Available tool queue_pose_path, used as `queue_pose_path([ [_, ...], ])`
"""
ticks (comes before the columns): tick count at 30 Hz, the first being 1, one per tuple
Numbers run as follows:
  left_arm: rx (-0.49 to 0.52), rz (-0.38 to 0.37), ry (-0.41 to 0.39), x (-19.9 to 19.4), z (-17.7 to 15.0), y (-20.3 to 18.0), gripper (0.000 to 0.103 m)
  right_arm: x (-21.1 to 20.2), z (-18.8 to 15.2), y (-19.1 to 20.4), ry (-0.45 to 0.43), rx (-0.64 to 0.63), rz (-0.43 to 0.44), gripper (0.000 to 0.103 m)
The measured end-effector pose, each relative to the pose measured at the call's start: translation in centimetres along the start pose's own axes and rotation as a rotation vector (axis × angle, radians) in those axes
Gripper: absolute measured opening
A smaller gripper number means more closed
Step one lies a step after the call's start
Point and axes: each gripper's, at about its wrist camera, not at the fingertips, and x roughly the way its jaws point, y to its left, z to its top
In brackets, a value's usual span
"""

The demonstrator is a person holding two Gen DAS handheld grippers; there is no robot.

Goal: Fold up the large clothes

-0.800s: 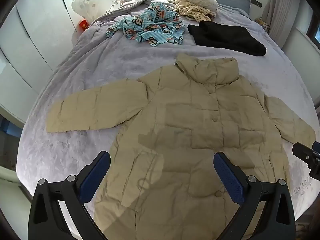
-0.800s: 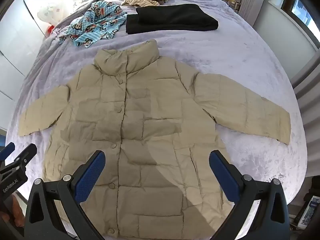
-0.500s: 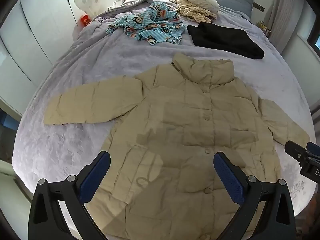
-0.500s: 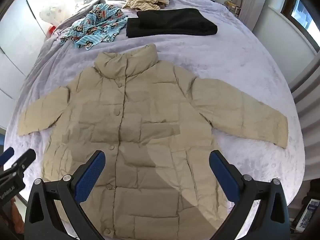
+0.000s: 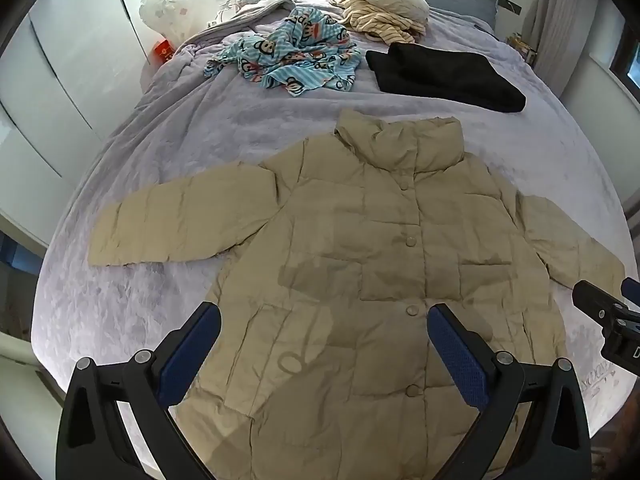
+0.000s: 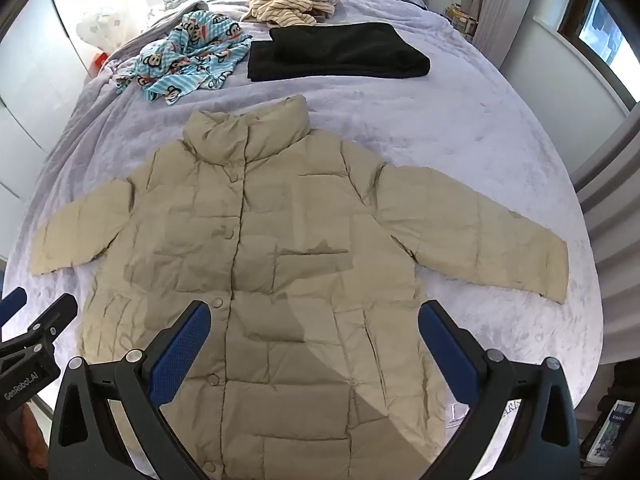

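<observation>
A beige quilted jacket (image 5: 380, 264) (image 6: 256, 264) lies flat and buttoned on the lilac bed cover, front up, collar toward the headboard, both sleeves spread out sideways. My left gripper (image 5: 324, 344) hovers above the jacket's lower left part, jaws wide open, nothing between the blue pads. My right gripper (image 6: 314, 340) hangs over the lower right part, also wide open and holding nothing. Each gripper's tip shows at the edge of the other's view.
Near the headboard lie a blue cartoon-print garment (image 5: 292, 60), a folded black garment (image 5: 444, 76) and a cream striped pile with a round cushion (image 5: 384, 4). White wardrobe doors (image 5: 60, 80) stand left of the bed; a curtain and window (image 6: 600, 40) are on the right.
Both views have pulled back from the jacket, so it looks smaller and more of the bed shows. The jaws stayed wide open and the jacket has not moved.
</observation>
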Motion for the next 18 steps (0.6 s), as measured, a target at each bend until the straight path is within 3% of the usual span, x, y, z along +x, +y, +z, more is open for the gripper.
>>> queue_pose_path([
  [18,-0.003,-0.001,0.005,0.35,-0.04,-0.12,0.103,0.03,-0.07,-0.09,0.005,0.008,-0.011,0.103],
])
